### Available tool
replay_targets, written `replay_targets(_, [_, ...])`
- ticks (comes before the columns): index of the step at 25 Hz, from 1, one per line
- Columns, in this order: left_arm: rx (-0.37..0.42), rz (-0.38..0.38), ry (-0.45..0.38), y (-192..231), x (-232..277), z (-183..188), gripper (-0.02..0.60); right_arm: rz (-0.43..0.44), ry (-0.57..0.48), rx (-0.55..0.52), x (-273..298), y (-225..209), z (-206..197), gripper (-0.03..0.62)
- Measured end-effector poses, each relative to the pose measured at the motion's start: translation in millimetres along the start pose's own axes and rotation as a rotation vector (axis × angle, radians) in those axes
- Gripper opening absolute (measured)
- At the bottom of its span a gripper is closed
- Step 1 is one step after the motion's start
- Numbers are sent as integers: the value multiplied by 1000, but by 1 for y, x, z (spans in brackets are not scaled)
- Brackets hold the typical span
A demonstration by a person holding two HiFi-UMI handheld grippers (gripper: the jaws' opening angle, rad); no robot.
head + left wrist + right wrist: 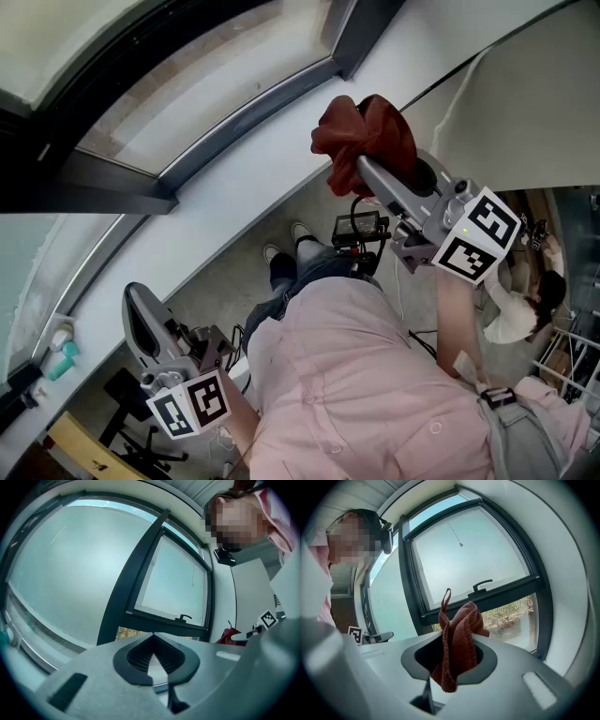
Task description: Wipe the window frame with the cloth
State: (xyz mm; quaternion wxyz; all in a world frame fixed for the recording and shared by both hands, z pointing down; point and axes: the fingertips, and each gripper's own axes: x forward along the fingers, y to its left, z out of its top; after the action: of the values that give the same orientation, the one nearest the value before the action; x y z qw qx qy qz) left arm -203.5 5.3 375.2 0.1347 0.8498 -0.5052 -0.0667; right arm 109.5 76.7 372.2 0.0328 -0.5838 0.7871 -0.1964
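Note:
A dark red cloth (367,131) is bunched between the jaws of my right gripper (359,167), which is raised toward the white surround below the dark window frame (122,178). In the right gripper view the cloth (458,637) hangs out of the shut jaws in front of the frame's lower bar (497,599) and its handle (482,584). My left gripper (138,298) hangs low at the left, jaws together and empty. Its own view shows the tips of the left gripper (152,635) meeting before the frame's upright (136,583), with the cloth (228,634) at the right.
A teal bottle (62,361) stands on the white sill (225,187) at the lower left. Below me, black equipment (360,229) sits on the floor. Another person (517,314) and a wire rack (574,361) are at the right.

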Motion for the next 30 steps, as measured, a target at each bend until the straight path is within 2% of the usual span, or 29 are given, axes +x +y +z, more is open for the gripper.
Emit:
replay_targets(13, [39,18,11,1,-10,5,-6,-5,14,-28,-1,4,1,64])
replay_targets(23, [42,64,-45,11,-26,30,-6,25,-7,-38,1,16,9,64])
replay_targets(27, [41,49,-57,4,-24,34,-6,38,-13,-46,2,20,12,64])
replay_targets(30, [35,9,-32,2,-2,27,-6,55,-19,-60,30,26,10,77])
